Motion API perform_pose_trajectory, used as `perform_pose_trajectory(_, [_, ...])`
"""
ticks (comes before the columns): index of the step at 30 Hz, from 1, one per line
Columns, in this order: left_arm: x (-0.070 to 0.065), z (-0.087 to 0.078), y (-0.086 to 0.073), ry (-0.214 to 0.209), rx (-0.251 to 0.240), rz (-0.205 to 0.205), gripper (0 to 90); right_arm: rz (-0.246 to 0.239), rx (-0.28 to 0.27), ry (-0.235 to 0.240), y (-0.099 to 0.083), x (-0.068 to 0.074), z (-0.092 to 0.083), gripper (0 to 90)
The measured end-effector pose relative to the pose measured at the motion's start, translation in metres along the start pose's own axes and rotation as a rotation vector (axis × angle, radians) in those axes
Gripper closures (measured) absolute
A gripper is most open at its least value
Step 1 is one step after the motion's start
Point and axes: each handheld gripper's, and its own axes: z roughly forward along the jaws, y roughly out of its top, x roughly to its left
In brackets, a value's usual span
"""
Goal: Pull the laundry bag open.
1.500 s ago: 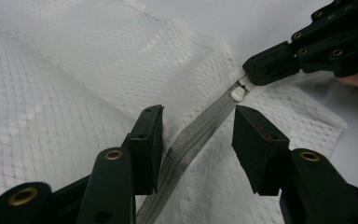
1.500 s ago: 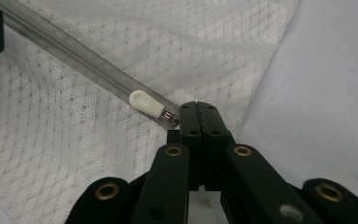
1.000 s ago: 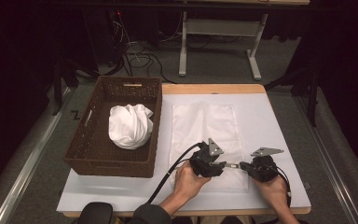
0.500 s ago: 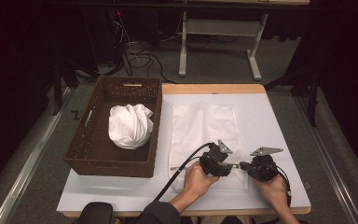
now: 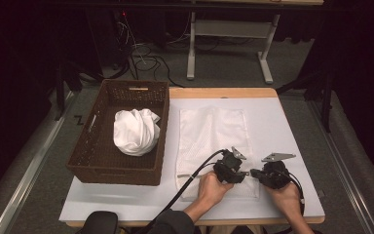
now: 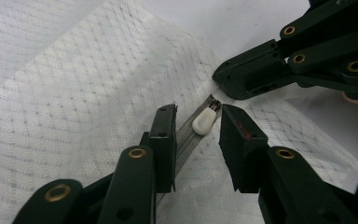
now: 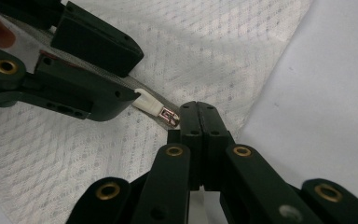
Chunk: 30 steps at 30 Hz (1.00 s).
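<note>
A white mesh bag (image 5: 213, 130) lies flat on the white table. Its zipper runs along the near edge. In the left gripper view my left gripper (image 6: 198, 112) straddles the white zipper pull (image 6: 204, 122); the jaws have just been closing, and a gap still shows on each side of the pull. My right gripper (image 7: 198, 106) is shut on the bag's edge just past the zipper's metal slider (image 7: 169, 115). In the high view the left gripper (image 5: 242, 173) and the right gripper (image 5: 254, 173) nearly meet tip to tip at the bag's near right corner.
A brown wicker basket (image 5: 102, 168) stands left of the bag with a bundled white cloth (image 5: 136, 130) in it. The table's front edge lies just behind both hands. A black cable (image 5: 185, 187) trails from the left gripper toward the front.
My left gripper has slid right and lower, up to the right gripper's tips. The right gripper has kept still on the bag.
</note>
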Motion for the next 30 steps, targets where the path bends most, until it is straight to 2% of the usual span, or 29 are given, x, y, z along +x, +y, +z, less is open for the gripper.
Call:
perform_pose_trajectory(13, [0.0, 0.011, 0.001, -0.021, -0.001, -0.038, 73.7, -0.006, 0.025, -0.005, 0.003, 0.002, 0.0, 90.0])
perform_pose_trajectory(24, [-0.001, 0.011, 0.001, -0.025, -0.016, -0.045, 75.5, -0.005, 0.019, -0.008, 0.003, 0.001, 0.0, 90.0])
perform_pose_trajectory(30, [-0.003, 0.009, 0.002, -0.035, -0.027, -0.032, 75.7, -0.004, 0.018, -0.009, 0.003, 0.002, 0.0, 90.0])
